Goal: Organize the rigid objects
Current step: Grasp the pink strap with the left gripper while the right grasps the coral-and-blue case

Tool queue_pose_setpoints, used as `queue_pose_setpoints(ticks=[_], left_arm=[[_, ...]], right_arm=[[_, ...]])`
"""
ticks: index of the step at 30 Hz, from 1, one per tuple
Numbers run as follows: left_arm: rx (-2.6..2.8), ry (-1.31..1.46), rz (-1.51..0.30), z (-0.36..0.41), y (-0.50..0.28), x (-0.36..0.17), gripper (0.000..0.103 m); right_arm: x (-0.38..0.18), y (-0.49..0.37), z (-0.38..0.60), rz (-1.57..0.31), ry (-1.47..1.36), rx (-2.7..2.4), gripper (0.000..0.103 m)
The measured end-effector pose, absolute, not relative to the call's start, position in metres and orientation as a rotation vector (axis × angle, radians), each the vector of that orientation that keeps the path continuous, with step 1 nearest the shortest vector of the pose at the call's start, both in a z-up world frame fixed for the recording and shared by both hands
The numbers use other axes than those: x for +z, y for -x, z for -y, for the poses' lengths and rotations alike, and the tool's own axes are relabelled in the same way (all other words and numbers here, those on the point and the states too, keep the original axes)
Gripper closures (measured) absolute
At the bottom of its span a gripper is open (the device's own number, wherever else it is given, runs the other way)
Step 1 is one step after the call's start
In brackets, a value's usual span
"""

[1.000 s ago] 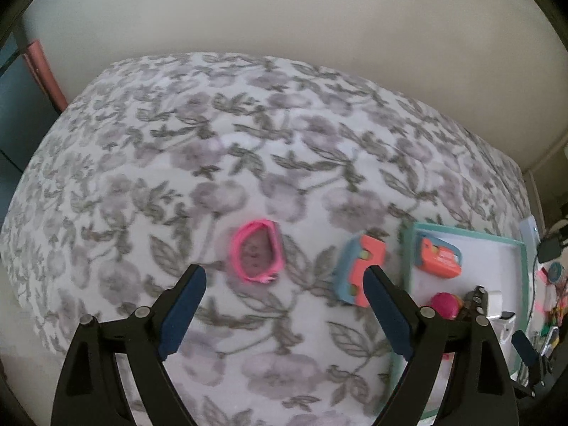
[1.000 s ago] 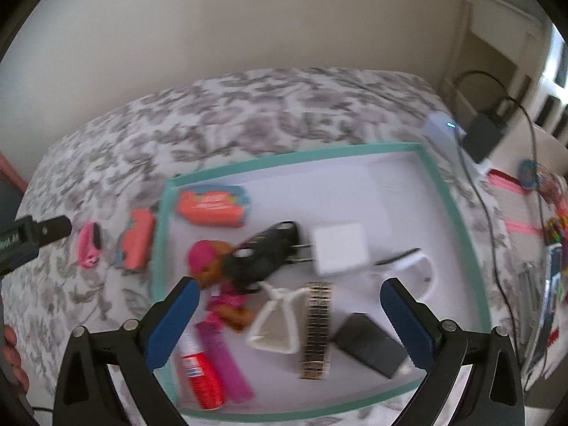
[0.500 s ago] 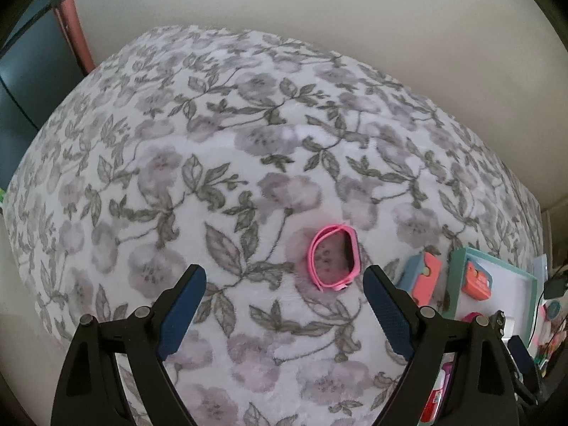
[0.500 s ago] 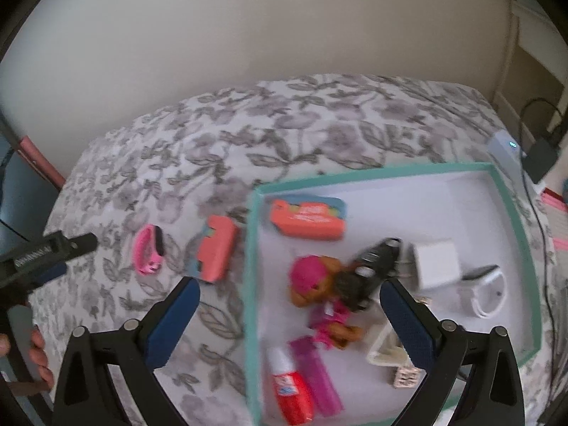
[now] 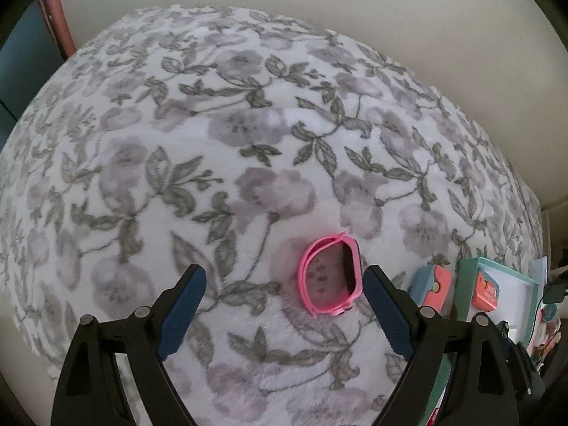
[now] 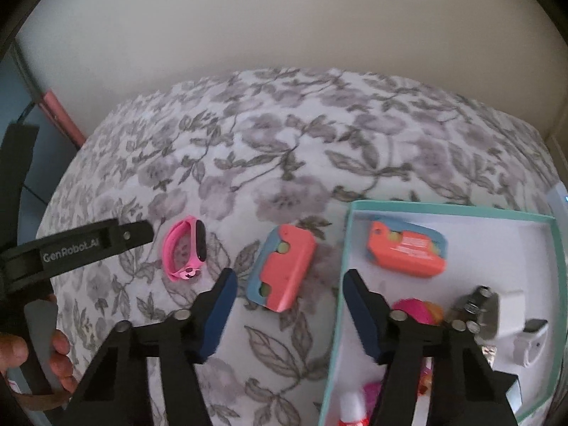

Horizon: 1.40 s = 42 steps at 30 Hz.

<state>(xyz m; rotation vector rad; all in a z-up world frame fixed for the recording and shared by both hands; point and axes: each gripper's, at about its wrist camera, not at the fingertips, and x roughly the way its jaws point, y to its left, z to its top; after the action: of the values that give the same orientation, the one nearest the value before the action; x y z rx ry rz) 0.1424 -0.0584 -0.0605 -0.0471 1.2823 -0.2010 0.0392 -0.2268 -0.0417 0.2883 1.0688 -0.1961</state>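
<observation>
The left gripper (image 5: 280, 285) hangs with jaws wide and empty over the floral cover (image 5: 248, 142); the pink band (image 5: 332, 275) lies just inside its right finger, off centre. The right gripper (image 6: 287, 294) is closing, nothing yet pressed between its pads; the coral case (image 6: 284, 268) lies on the cover just ahead of the gap, beside the tray (image 6: 443, 208).

To grip well, I judge each should centre its thing between the pads, then sink before squeezing; the plush cover will yield.

The tray, right of the right gripper, holds another coral case (image 6: 408, 250), a pink toy (image 6: 417, 310), a white charger (image 6: 509, 310) and dark bits I cannot name.
</observation>
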Motion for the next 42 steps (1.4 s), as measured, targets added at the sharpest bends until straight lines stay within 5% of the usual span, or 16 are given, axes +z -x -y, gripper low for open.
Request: queue_pose_setpoints(ticks=[15,21,26,42], left_arm=[[-0.258,0.03,-1.352,0.083,-0.16,-0.099,0.017],[-0.283,-0.009,-1.332,0.093,-0.162,-0.099,0.029],[-0.341,-0.003,-1.332,0.103,-0.161,-0.095,0.052],[-0.337,0.004,-1.314,0.09,-0.136,-0.076,0.053]], right_arm=[[-0.082,-0.077,0.214,-1.156,-0.225,-0.194,0.044],[-0.095,-0.086,0.21,-1.167,-0.174,-0.214,0.047],[-0.096,-0.086,0.207,-1.161,-0.141,-0.222,0.049],[-0.091,-0.066,0.199,-1.18,-0.149,-0.207,0.055]])
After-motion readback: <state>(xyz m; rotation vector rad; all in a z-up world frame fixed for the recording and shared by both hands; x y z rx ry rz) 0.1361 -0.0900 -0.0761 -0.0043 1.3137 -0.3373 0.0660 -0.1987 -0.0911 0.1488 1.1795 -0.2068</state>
